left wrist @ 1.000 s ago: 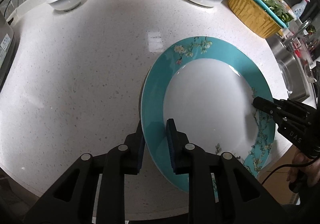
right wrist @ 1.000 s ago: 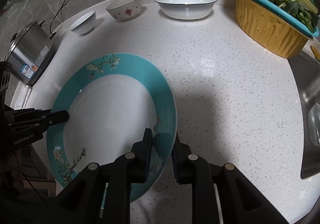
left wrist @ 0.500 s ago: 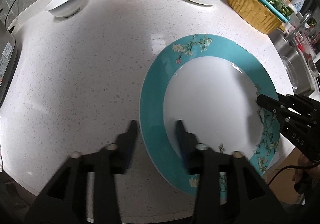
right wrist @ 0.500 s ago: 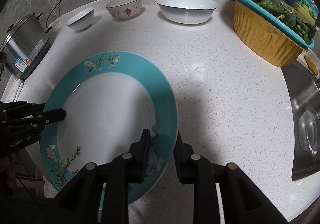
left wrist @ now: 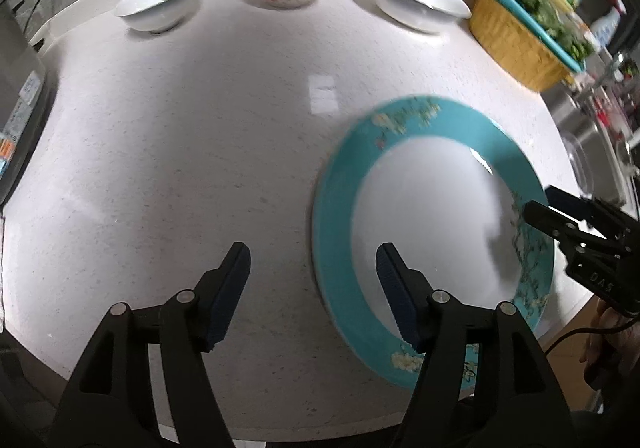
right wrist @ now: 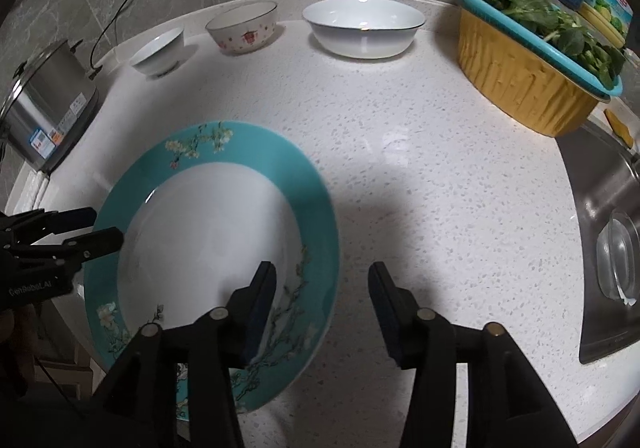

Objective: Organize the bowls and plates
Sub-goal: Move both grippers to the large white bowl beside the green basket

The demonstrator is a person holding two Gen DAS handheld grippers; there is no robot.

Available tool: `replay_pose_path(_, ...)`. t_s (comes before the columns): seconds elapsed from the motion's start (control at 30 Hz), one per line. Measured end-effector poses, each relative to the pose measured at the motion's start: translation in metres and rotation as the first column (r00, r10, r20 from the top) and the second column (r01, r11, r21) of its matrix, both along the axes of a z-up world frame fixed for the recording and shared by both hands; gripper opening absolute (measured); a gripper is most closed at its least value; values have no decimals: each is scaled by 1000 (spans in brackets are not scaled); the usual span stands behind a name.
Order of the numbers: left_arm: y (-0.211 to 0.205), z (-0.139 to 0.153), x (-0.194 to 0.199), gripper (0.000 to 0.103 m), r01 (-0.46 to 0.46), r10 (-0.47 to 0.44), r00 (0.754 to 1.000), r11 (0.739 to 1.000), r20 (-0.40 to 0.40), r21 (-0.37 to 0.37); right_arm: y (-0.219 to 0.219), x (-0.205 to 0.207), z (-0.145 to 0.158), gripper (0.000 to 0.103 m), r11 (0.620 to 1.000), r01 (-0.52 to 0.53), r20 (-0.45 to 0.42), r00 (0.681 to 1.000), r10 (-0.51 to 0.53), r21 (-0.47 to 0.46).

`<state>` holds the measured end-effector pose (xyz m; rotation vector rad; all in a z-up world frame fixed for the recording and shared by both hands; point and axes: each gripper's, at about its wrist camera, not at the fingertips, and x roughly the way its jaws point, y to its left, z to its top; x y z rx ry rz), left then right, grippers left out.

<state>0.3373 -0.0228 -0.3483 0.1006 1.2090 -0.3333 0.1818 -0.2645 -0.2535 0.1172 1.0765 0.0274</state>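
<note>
Plate (right wrist: 224, 184), teal-rimmed, lies flat on the counter (right wrist: 440, 176) nearer us than the three bowls; we hold both left gripper (left wrist: 312, 268) and right gripper (right wrist: 322, 290) spread, gripping nothing.

- My left gripper (left wrist: 312, 274) has its two fingers spread wide, holding nothing.
- My right gripper (right wrist: 322, 298) is spread wide too, fingers pointing toward 12 o'clock.

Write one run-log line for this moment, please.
left gripper: open | right gripper: open | round teal-rimmed floral plate: released, on white speckled counter
</note>
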Motion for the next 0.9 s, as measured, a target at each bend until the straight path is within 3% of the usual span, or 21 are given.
replay_pose_path(0.1, 21, 14, 16, 65, -63, 64, 998, 996, 9, -55, -18, 0, 16, 64, 999, 38, 47, 998, -40, 37)
replay_pose_path(0.13, 28, 19, 23, 73, -86, 86, 996, 993, 3, -82, -26, 3, 24, 68, 997, 46, 68, 996, -50, 62)
replay_pose_path(0.27, 53, 42, 51, 91, -159, 166, 986, 967, 19, -199, -46, 22, 64, 80, 991, 30, 173, 984, -53, 131)
replay_pose_path(0.3, 57, 47, 55, 102, -165, 175, 984, 963, 27, -214, -48, 30, 74, 83, 990, 24, 198, 979, -51, 139)
replay_pose_path(0.4, 63, 65, 70, 103, -167, 192, 978, 955, 83, -245, -49, 53, 90, 85, 989, 15, 233, 971, -50, 150)
replay_pose_path(0.5, 62, 76, 83, 103, -118, 157, 979, 957, 132, -264, -45, 84, 98, 85, 988, 40, 204, 976, -70, 147)
replay_pose_path(0.67, 39, 80, 131, 103, -12, 30, 998, 952, 56, -306, -46, 119, 104, 85, 981, 149, 154, 974, -166, 121)
replay_pose_path(0.9, -8, 83, 188, 102, 56, -37, 996, 965, 79, -257, -65, 134, 105, 85, 951, 259, 150, 947, -285, 171)
